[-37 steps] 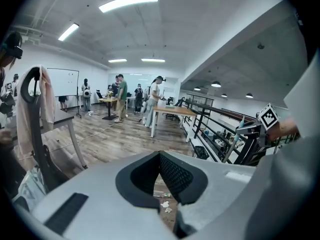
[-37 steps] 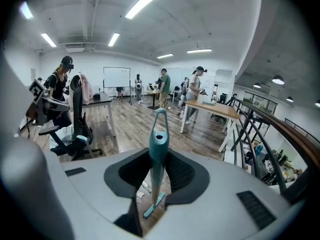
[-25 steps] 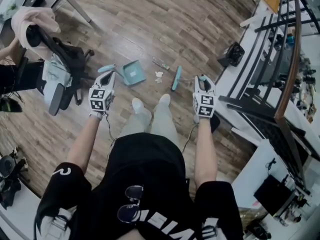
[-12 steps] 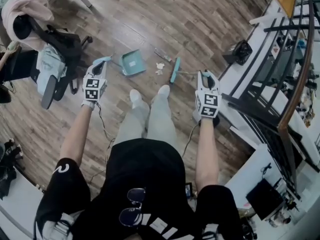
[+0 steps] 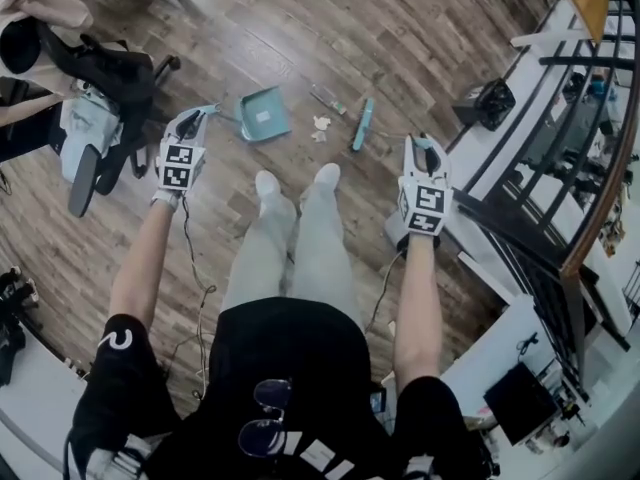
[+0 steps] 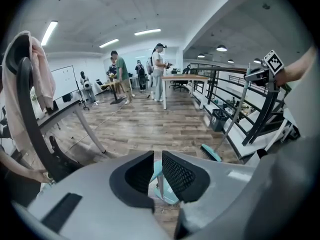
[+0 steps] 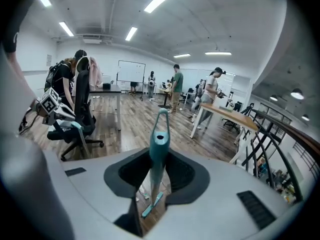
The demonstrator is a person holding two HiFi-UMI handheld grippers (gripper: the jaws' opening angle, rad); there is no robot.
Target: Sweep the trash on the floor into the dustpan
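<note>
Head view first: the person stands on the wooden floor (image 5: 400,28) with a claw out on each side. The left claw (image 5: 193,118) hangs just beside the office chair (image 5: 85,133). The right claw (image 5: 422,150) is out wide on the other side.

Ahead of the shoes, the teal dustpan (image 5: 263,116) sits on the boards. The crumpled white trash (image 5: 320,125) lies just to its right, and the broom head (image 5: 362,125) is close beyond that, apart from it.

Left gripper view: the pads have just been opening to a narrow gap. The thin dustpan handle (image 6: 160,183) stands upright in it, though it's hard to tell whether a pad touches it.

Right gripper view: the jaws are clamped on the teal broom handle (image 7: 159,144). Its hanging loop pokes up past the pads, and the brush end is down on the floor.
</note>
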